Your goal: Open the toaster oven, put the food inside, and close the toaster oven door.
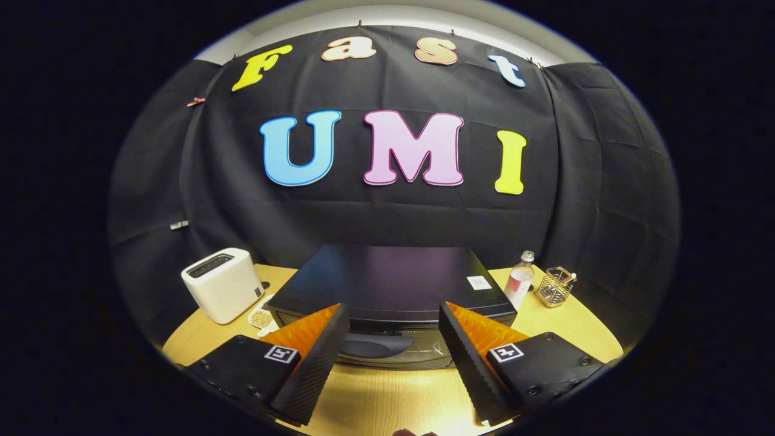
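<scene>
A black toaster oven point(387, 281) stands on the wooden table point(387, 393), seen from above and in front. Its door is shut, and the handle point(369, 346) shows just beyond and between my fingers. My gripper point(393, 318) is open, held above the table in front of the oven with nothing between the fingers. A flat piece of pale, waffle-patterned food point(262, 319) lies on the table to the left of the oven, beside a white toaster point(223, 284).
To the right of the oven stand a clear plastic bottle point(519, 281) with a pink label and a small wire basket point(554, 287). The white toaster sits at the table's left edge. Black cloth closes off the back.
</scene>
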{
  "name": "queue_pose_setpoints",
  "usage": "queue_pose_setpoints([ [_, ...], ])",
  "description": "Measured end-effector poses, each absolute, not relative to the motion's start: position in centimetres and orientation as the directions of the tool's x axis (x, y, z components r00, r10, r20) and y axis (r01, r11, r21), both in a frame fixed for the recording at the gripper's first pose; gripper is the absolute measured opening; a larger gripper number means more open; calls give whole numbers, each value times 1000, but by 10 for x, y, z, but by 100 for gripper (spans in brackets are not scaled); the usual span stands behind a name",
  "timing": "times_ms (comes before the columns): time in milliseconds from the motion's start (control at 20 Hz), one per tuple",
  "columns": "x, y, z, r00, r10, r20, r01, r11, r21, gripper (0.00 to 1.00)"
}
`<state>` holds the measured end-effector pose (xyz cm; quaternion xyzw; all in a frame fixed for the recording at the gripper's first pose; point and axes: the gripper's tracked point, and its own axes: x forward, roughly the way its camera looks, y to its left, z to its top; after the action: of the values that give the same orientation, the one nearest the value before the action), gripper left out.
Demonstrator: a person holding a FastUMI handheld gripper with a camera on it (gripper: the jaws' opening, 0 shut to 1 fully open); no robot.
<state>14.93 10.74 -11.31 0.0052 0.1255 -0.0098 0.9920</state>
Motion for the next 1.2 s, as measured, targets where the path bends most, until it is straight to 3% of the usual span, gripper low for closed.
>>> queue_pose_setpoints([
  [700, 177, 131, -168, 924, -39, -380, 48, 999, 13, 99],
  [1200, 112, 132, -191, 895, -20, -446, 31, 999, 18, 99],
])
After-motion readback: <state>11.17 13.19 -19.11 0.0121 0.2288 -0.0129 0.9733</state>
